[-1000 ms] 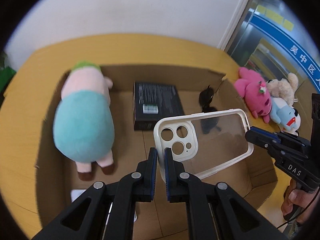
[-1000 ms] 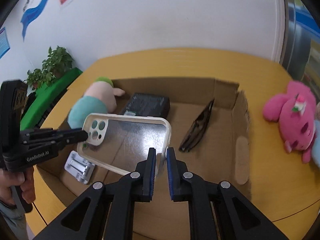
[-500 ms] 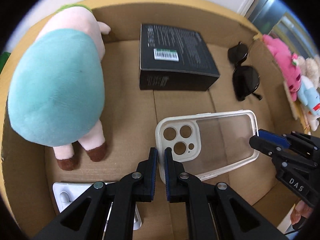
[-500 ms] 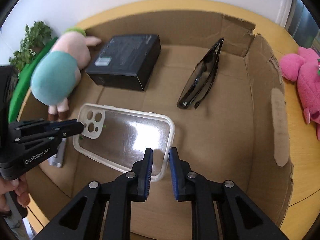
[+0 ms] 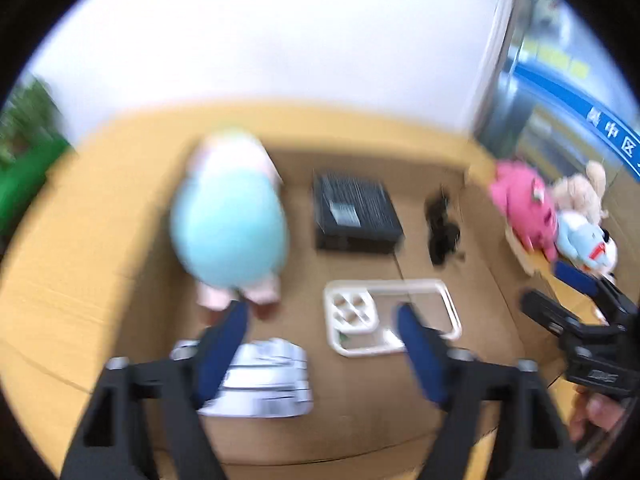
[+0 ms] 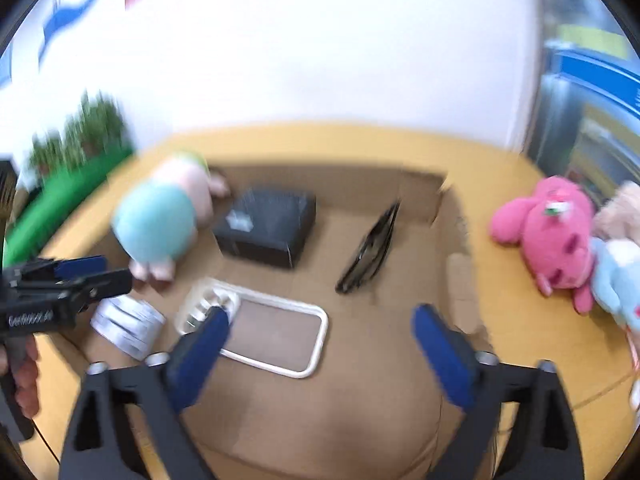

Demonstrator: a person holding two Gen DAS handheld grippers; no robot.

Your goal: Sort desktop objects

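Observation:
A clear phone case with a white rim [image 5: 390, 316] [image 6: 256, 330] lies flat on the floor of the cardboard box [image 5: 472, 364] [image 6: 360, 392]. My left gripper [image 5: 322, 320] is open and empty, raised above the case; it also shows in the right wrist view [image 6: 86, 272]. My right gripper [image 6: 320, 320] is open and empty, raised above the box; it also shows in the left wrist view [image 5: 576, 284]. Both views are motion-blurred.
In the box lie a teal and pink plush [image 5: 228, 228] [image 6: 160, 224], a black carton [image 5: 354, 216] [image 6: 268, 226], black sunglasses [image 5: 442, 228] [image 6: 370, 250] and a silver stand [image 5: 264, 376] [image 6: 128, 326]. A pink plush [image 5: 524, 208] [image 6: 552, 232] and others sit on the yellow table right of the box.
Both grippers let go of the phone case, which now lies on the box floor. Both opened wide and pulled up and back from the box.

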